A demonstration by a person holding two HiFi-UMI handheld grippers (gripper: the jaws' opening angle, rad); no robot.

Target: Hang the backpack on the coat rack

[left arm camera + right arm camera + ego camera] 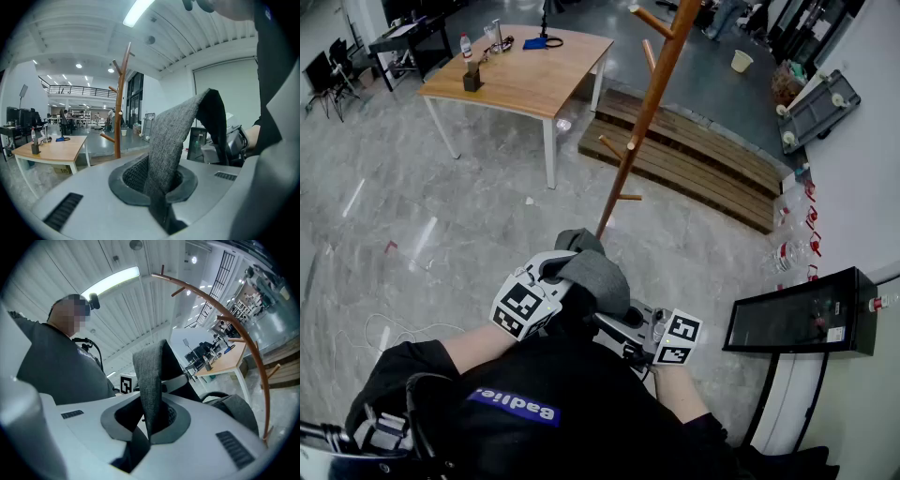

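I hold the grey backpack (592, 277) close to my chest, between both grippers. The left gripper (551, 283) is shut on a grey strap (174, 136) that rises out of its jaws. The right gripper (639, 324) is likewise shut on a grey strap (149, 376), and part of the bag's body (236, 409) shows beside it. The wooden coat rack (649, 103) stands on the floor just ahead, its pegs bare. It also shows upright in the left gripper view as the coat rack (120, 103) and curving across the right gripper view as the coat rack (243, 333).
A wooden table (525, 80) with small items stands at the far left. Behind the rack lies a low wooden pallet (694, 155). A black cabinet (802, 314) stands at the right wall, a grey cart (817, 108) farther back. White cables (389, 328) lie on the floor.
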